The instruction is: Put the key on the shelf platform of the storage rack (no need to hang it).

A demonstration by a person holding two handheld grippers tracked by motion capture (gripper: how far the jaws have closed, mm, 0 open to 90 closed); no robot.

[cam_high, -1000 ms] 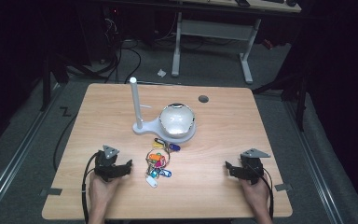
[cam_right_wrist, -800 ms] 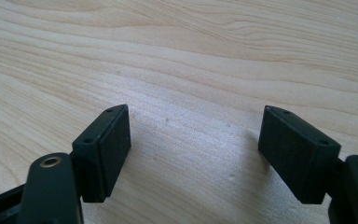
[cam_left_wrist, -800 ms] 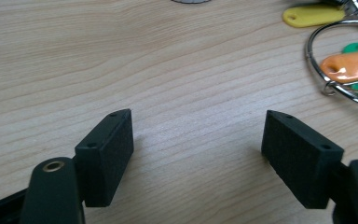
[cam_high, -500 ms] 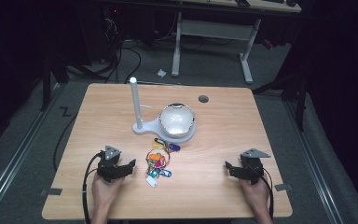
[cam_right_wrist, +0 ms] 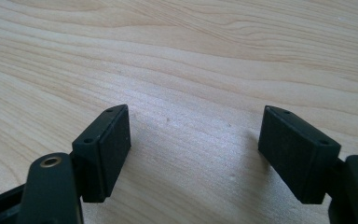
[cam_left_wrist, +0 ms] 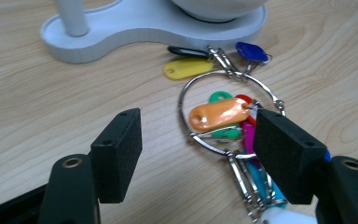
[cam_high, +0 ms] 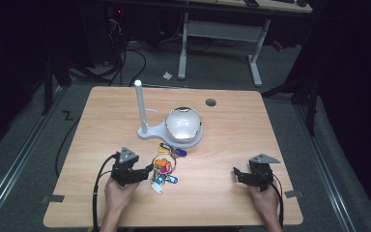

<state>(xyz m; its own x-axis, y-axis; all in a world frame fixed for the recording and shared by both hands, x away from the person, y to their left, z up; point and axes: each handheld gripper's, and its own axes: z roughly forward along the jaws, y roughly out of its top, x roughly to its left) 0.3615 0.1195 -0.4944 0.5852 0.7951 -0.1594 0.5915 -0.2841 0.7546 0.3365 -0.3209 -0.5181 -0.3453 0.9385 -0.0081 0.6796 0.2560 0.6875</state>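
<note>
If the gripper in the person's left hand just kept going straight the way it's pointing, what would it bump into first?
Most likely the bunch of coloured key tags on its metal ring. The left gripper points at it with jaws apart, the orange tag just ahead. Beyond lies the white stand. Depth is hard to judge.

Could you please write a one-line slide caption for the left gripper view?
Open left hand-held gripper approaching a metal ring of coloured key tags lying on the wooden table beside a white stand.
</note>
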